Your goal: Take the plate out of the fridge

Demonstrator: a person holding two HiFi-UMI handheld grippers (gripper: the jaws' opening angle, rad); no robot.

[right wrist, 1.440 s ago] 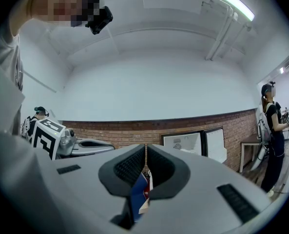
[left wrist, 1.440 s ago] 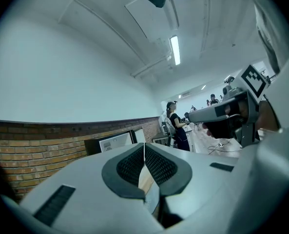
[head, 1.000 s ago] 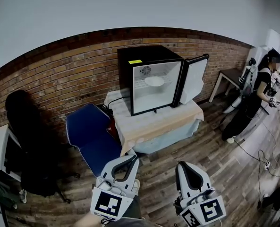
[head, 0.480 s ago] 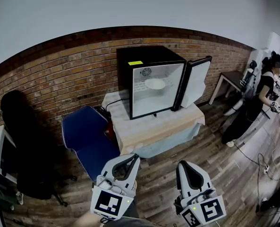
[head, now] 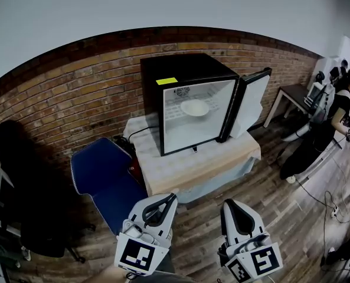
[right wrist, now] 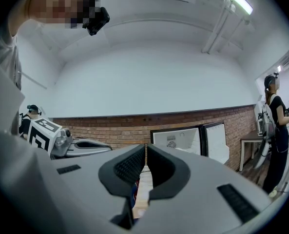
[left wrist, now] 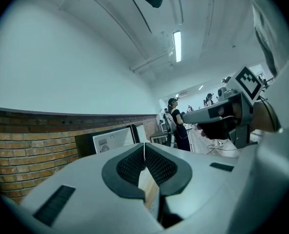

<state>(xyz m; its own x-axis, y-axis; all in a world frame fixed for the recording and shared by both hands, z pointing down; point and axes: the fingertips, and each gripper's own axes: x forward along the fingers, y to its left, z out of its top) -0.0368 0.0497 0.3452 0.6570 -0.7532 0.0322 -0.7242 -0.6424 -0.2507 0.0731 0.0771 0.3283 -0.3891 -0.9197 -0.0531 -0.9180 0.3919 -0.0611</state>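
A black mini fridge (head: 186,108) stands on a cloth-covered table (head: 192,161) against the brick wall, its door (head: 249,103) swung open to the right. A white plate (head: 195,107) lies on the upper shelf inside. My left gripper (head: 173,196) and right gripper (head: 228,204) are low in the head view, well short of the table, both pointing level toward the fridge. In the left gripper view the jaw tips (left wrist: 144,145) meet with nothing between them. In the right gripper view the tips (right wrist: 146,146) also meet, empty; the fridge (right wrist: 178,139) shows beyond them.
A blue chair (head: 107,178) stands left of the table, and a dark chair (head: 21,193) further left. A small table (head: 290,96) and a person in black (head: 322,128) are at the right, with cables (head: 334,202) on the wooden floor.
The fridge and table have grown larger and shifted slightly left in the head view as I moved toward them. Both grippers keep the same pose and stay shut.
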